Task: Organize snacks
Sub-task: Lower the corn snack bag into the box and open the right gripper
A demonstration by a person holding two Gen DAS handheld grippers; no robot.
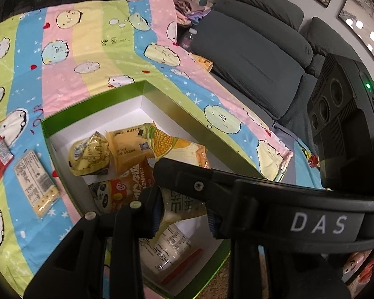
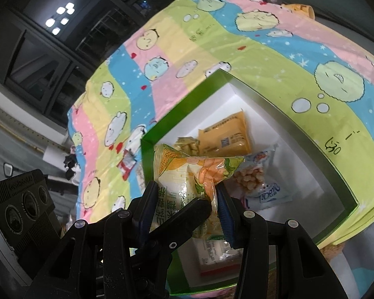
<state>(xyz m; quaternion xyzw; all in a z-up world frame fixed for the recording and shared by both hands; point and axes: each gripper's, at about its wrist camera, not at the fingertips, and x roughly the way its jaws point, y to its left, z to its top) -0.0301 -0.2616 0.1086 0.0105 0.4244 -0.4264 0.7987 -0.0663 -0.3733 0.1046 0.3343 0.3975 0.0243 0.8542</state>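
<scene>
A corn-printed snack packet (image 1: 172,144) (image 2: 187,172) hangs over an open green box (image 1: 162,92) (image 2: 274,99) with a white inside. My left gripper (image 1: 184,211) is shut on the packet's lower end. My right gripper (image 2: 184,204) is shut on the same packet, its black arm (image 1: 236,189) crossing the left wrist view. The left finger (image 2: 187,211) crosses between the right fingers. In the box lie a yellow packet (image 1: 89,154), an orange packet (image 1: 129,147) (image 2: 227,134), a panda packet (image 1: 112,194), a puff-ball packet (image 2: 256,182) and a white packet (image 1: 172,249).
The box stands on a striped cartoon cloth (image 1: 87,49). A cracker packet (image 1: 35,182) and a red-white packet (image 1: 0,157) lie on the cloth left of the box. A grey sofa (image 1: 256,49), a bottle (image 1: 189,37) and a yellow cup (image 1: 207,63) are beyond.
</scene>
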